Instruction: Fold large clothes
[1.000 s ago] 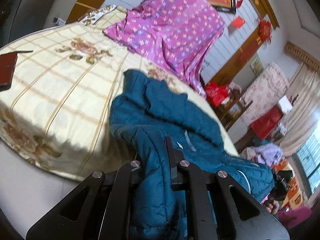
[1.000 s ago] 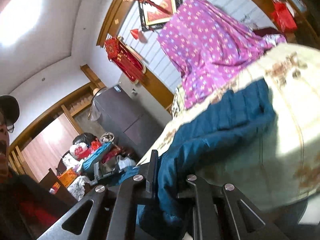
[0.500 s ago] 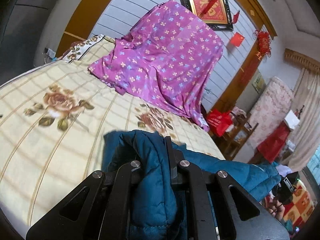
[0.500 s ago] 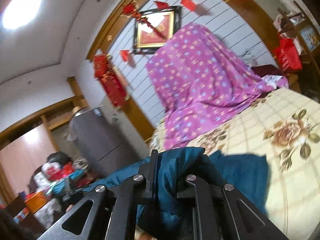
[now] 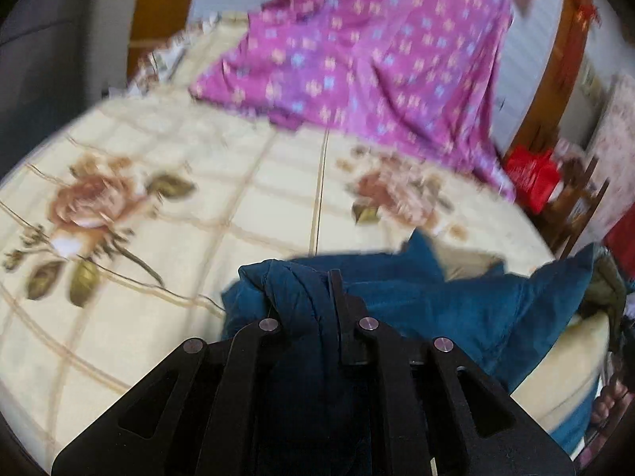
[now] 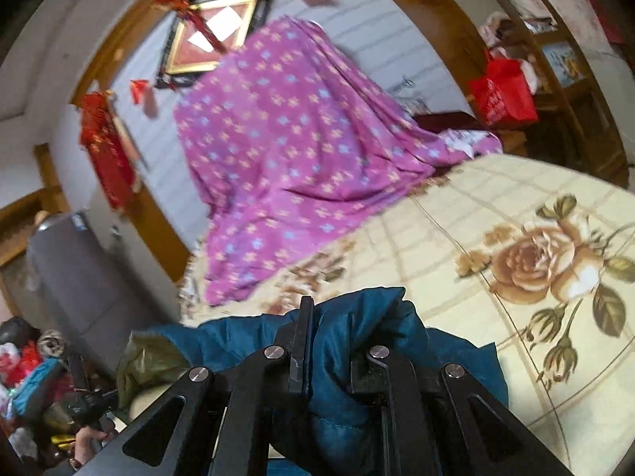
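A teal quilted jacket (image 5: 456,301) lies bunched on the near part of a bed with a cream rose-print cover (image 5: 166,206). My left gripper (image 5: 307,297) is shut on a fold of the jacket, which spreads to the right behind it. In the right wrist view my right gripper (image 6: 337,337) is shut on another bunch of the same jacket (image 6: 369,317), held over the bed cover (image 6: 496,214). An olive lining (image 6: 147,361) shows at the left.
A purple flowered sheet (image 5: 369,47) drapes over the headboard at the far end of the bed, also in the right wrist view (image 6: 285,166). A red bag (image 6: 502,93) and wooden shelves stand beside the bed. A grey cabinet (image 6: 75,277) and clutter are at the left.
Both grippers have carried the jacket edge forward over the bed toward the headboard. The view has swung from the bed's side edge to the rose-print top. Both stay shut on the jacket.
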`<state>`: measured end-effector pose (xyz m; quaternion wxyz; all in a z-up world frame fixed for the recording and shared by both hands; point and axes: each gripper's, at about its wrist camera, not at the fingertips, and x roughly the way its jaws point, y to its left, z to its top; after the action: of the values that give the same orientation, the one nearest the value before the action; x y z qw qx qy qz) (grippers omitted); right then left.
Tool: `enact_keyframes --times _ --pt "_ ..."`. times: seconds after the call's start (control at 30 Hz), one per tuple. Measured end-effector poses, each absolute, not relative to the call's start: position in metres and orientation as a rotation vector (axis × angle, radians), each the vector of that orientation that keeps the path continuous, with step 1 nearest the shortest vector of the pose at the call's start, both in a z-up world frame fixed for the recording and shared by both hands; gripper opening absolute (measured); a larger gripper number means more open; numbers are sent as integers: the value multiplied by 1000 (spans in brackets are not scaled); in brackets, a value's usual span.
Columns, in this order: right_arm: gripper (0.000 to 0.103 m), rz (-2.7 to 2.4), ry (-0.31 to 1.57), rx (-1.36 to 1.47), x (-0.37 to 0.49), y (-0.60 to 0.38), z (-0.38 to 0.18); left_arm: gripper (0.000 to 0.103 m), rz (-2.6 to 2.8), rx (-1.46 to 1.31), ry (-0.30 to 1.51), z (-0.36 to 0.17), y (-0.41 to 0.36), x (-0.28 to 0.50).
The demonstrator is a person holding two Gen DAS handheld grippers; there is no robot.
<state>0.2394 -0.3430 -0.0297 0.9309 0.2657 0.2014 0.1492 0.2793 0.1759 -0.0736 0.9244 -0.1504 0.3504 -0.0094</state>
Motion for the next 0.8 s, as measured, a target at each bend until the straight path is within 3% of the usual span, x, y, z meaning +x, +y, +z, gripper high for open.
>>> enact_keyframes --times 0.17,0.27,0.3,0.33,0.37,0.43,0.67,0.8 --pt "11 283 532 663 278 -357 -70 11 -59 -450 794 -98 185 305" --pt "14 269 573 714 285 -363 -75 17 -94 -568 808 -94 196 304" --pt "21 272 578 721 284 -363 -74 27 -126 -612 796 -89 202 301" --pt "33 285 574 729 282 -363 -72 39 -145 -632 785 -82 204 297" --pt "43 299 561 734 279 -363 -69 45 -167 -652 756 -73 208 291" --pt "90 331 518 745 266 -362 -59 68 -163 -649 710 -54 215 279" --pt "92 292 389 540 204 -358 -8 75 -106 -548 521 -7 229 220" --pt "92 271 424 309 188 -327 9 75 -164 -409 573 -19 198 213"
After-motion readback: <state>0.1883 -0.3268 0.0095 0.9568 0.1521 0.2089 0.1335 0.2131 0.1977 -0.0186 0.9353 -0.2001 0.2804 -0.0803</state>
